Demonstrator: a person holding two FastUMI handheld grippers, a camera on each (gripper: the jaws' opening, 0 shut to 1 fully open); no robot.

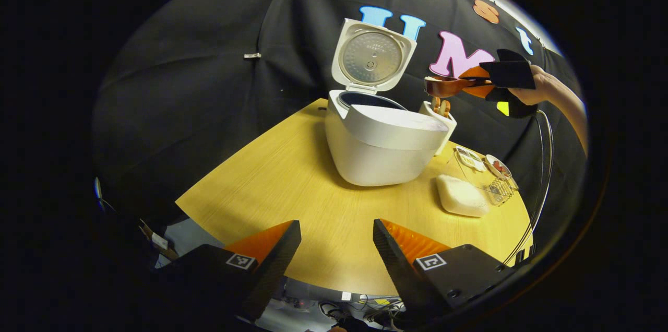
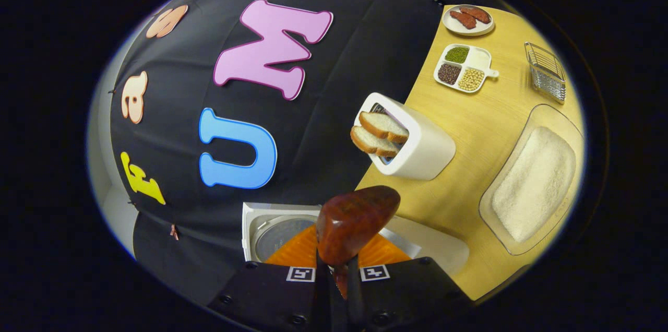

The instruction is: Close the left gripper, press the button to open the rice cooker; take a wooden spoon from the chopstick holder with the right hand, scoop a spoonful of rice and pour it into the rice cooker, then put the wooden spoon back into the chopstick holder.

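Wooden spoon pinched in right gripper, aloft beside open cooker. Left gripper spread wide, empty. Next: dip bowl low into rice, lift level.

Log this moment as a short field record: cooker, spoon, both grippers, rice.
rice cooker: lid up, pot open
wooden spoon: clamped in right gripper, held above the holder
chopstick holder: white, beside the cooker
left gripper: open, holding nothing, low over table edge
rice tray: clear, heaped with white rice
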